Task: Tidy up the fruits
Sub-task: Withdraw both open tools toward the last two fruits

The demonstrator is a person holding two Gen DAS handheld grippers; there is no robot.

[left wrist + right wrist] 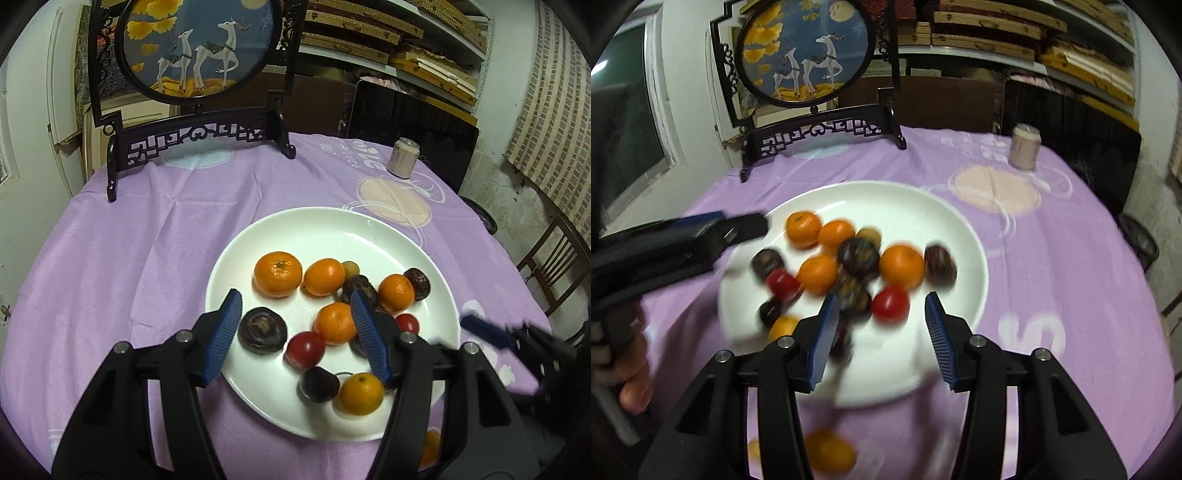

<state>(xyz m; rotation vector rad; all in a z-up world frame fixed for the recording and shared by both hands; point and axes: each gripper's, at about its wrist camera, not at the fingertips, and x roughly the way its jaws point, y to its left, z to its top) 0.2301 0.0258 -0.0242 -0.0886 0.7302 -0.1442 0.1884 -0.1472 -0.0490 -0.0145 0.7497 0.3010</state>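
A white plate [388, 236] on the purple tablecloth holds several oranges [277, 274], dark brown fruits [262, 330] and two red tomatoes [306, 349]. My left gripper [295, 306] is open and empty, hovering over the plate's near left part. My right gripper [882, 306] is open and empty above the plate's [942, 210] near edge, a red tomato [891, 303] between its fingertips' line of sight. The right gripper shows blurred in the left wrist view [491, 332]. An orange fruit [829, 452] lies on the cloth below the plate.
A dark framed deer screen [195, 48] stands at the table's back left. A pale can [402, 158] stands at the back right. A black panel [413, 118] and shelves are behind the table. A wooden chair [554, 266] is to the right.
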